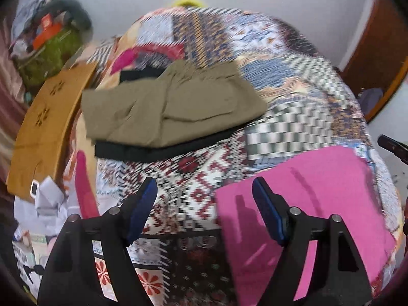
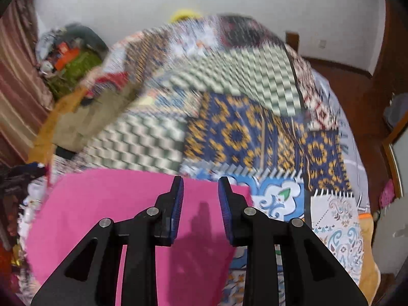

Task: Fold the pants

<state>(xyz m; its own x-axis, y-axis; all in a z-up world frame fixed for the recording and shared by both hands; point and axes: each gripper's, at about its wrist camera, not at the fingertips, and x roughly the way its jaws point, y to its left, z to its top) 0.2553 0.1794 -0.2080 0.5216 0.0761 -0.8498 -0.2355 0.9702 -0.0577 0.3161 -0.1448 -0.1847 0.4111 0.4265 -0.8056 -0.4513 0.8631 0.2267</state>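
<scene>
- Left wrist view: pink pants [image 1: 306, 204] lie flat on the patchwork bedspread [image 1: 293, 81] as a neat rectangle, so the folding looks done or nearly done; final tidy or stacking may remain.
- Left gripper [image 1: 205, 204] spread wide, nothing between the jaws, above the bedspread; pink pants at about 3 o'clock, under the right finger.
- Folded khaki pants [image 1: 173, 107] on a black garment [image 1: 153, 150] at 12 o'clock, well apart.
- Right wrist view: right gripper [image 2: 200, 201] jaws narrowly apart, pinching nothing.
- Pink pants [image 2: 102, 216] lie below it, mostly toward 8 o'clock; their right edge sits near the right finger.
</scene>
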